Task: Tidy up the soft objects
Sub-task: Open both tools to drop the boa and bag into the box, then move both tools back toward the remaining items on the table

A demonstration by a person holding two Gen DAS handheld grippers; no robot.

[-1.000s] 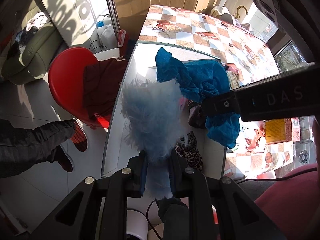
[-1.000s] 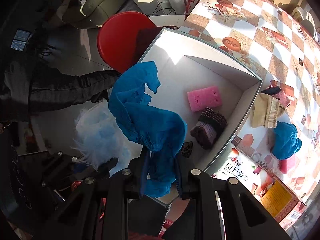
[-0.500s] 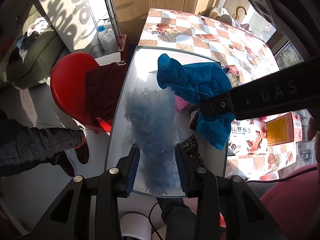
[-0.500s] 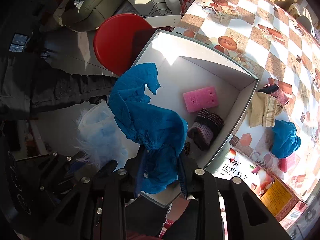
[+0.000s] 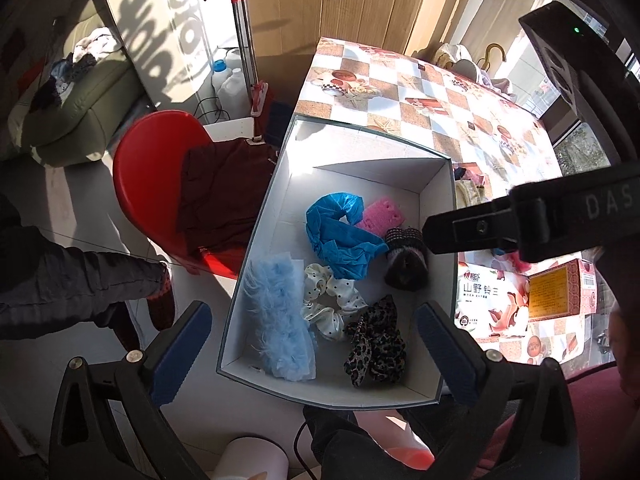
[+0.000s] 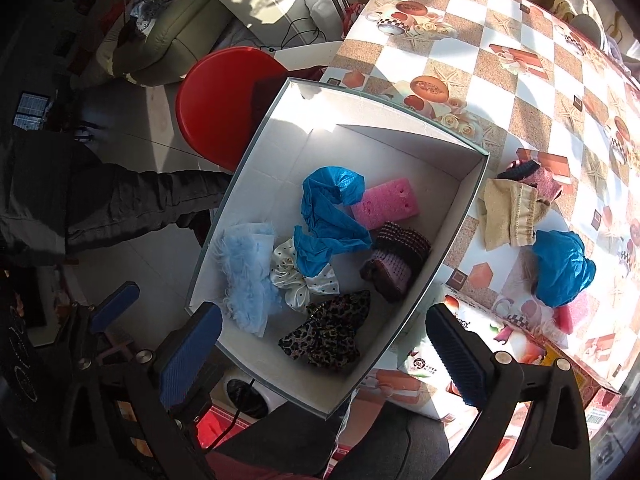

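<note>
Both claws point steeply down over the white box [image 5: 434,216], which sits at the edge of the checkered table [image 5: 440,92]. The left claw [image 5: 312,344] is spread wide with nothing between its blue pads, and the right claw [image 6: 320,344] is equally wide and empty; both sets of jaws have just been opening. A second ago the left claw pinched the fluffy light-blue piece [image 5: 276,312] and the right claw pinched the blue cloth [image 6: 328,216]; both now lie loose on the box floor, the fluffy piece along the left wall, the blue cloth in the middle, touching the pink sponge [image 6: 386,202]. Beside them lie a dotted cream scrunchie [image 5: 330,300], a leopard-print scrunchie [image 5: 376,348] and a dark knitted piece [image 6: 396,260]. In the left view the right tool's black body crosses the knitted piece and hides part of it. On the table outside the box, a beige cloth [image 6: 508,212] and another blue cloth [image 6: 560,268] remain; a small pink thing under that blue cloth is mostly covered.
</note>
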